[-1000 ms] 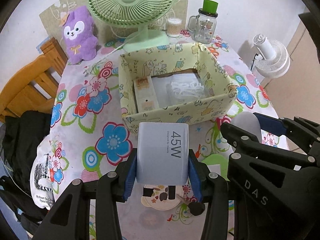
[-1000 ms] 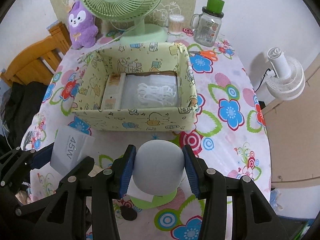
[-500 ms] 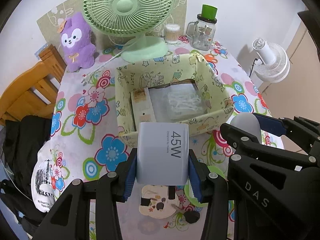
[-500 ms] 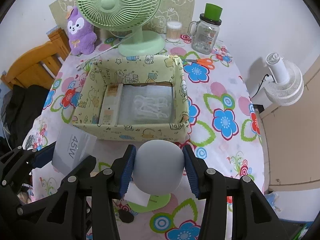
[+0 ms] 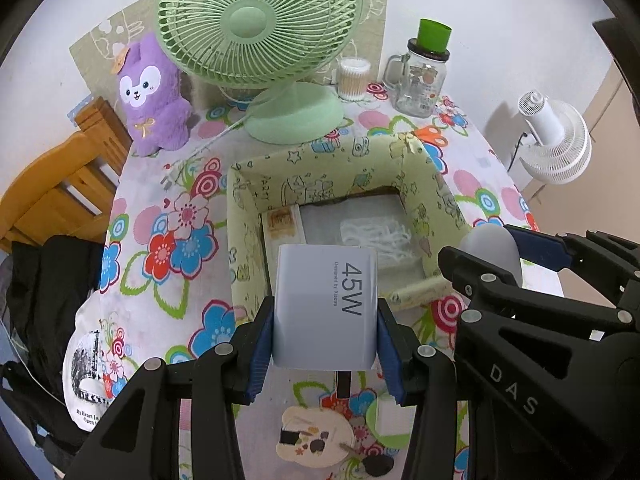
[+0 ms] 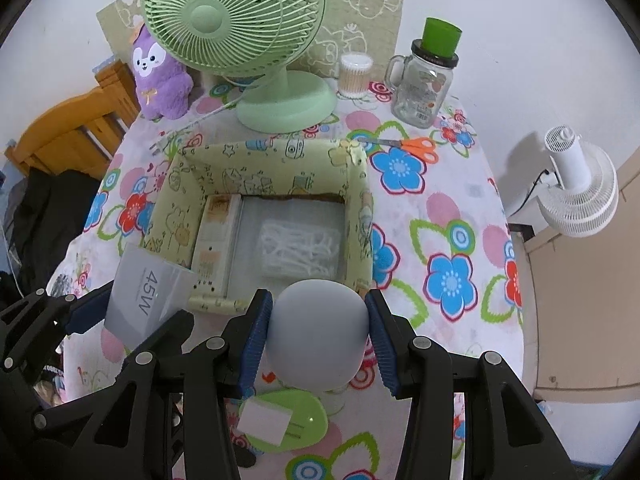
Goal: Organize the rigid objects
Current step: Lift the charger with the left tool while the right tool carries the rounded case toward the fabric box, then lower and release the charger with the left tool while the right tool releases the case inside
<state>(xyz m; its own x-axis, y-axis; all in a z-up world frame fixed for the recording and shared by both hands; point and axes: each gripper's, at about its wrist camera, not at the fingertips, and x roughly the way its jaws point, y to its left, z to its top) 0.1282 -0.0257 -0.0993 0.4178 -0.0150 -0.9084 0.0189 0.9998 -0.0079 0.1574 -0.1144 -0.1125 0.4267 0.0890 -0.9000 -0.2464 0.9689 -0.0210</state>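
Clamping a 45W charger, the left tool hangs by the patterned box; the right tool grips a grey rounded object.

Both wrist cameras look steeply down over the box.

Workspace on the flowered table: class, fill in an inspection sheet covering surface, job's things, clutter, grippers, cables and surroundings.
Surface: flowered tablecloth, crowded.
Job's things: yellow patterned box holding a clear bag of white pieces; 45W charger; grey rounded object.
Clutter: green desk fan, purple plush, glass jar mug, cotton swab tub, orange scissors, white plug.
Grippers: left gripper grips the charger; right gripper grips the grey object.
Cables: fan cord lying on the cloth.
Surroundings: wooden chair, white floor fan.
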